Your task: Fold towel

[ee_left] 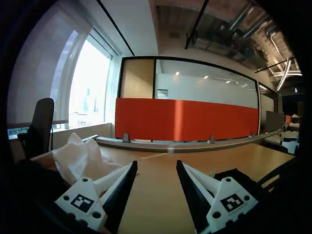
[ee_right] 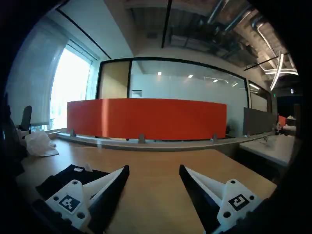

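Simply, black towel [ee_right: 64, 174] on desk [ee_right: 156, 183].

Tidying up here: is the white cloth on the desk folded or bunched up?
Bunched up: the white cloth rises in a crumpled, creased heap on the desk, with no flat layers or straight edges.

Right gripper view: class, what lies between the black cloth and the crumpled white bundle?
Nothing: in the right gripper view, bare wooden table separates the black cloth from the crumpled white bundle.
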Motion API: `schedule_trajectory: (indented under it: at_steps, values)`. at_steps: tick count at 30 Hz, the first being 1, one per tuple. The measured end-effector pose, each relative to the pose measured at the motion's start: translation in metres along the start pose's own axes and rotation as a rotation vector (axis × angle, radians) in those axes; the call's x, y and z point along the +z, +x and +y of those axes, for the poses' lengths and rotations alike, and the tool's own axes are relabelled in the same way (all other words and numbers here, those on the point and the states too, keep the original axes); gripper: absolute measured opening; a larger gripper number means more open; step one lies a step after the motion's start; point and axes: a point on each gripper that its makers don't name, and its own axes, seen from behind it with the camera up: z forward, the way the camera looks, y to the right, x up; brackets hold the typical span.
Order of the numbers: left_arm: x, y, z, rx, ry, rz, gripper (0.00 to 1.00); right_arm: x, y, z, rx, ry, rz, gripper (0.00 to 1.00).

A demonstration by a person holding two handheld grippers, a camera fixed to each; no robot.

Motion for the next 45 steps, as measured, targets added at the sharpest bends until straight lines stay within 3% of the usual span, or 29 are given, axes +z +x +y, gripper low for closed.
schedule_trajectory:
  at_steps: [6, 11, 20, 30, 38, 45]
  values:
    - [-0.002, 0.037, 0.008, 0.011, -0.009, -0.014, 0.73, -0.008, 0.046, 0.001, 0.004, -0.003, -0.004, 1.00]
    - [-0.005, 0.061, 0.008, 0.013, 0.000, -0.034, 0.73, -0.013, 0.077, 0.003, -0.006, -0.013, -0.006, 0.99]
    - [-0.009, 0.076, 0.009, 0.051, -0.004, -0.088, 0.73, -0.016, 0.107, 0.004, -0.006, -0.014, -0.026, 0.99]
    - [-0.010, 0.081, 0.020, 0.085, -0.050, -0.151, 0.73, -0.020, 0.113, -0.007, -0.046, 0.034, -0.084, 0.99]
    - [-0.011, 0.074, 0.032, 0.142, -0.125, -0.209, 0.73, -0.024, 0.114, -0.023, -0.099, 0.105, -0.126, 1.00]
    - [-0.016, 0.065, 0.046, 0.161, -0.200, -0.262, 0.73, -0.028, 0.108, -0.036, -0.140, 0.184, -0.168, 0.99]
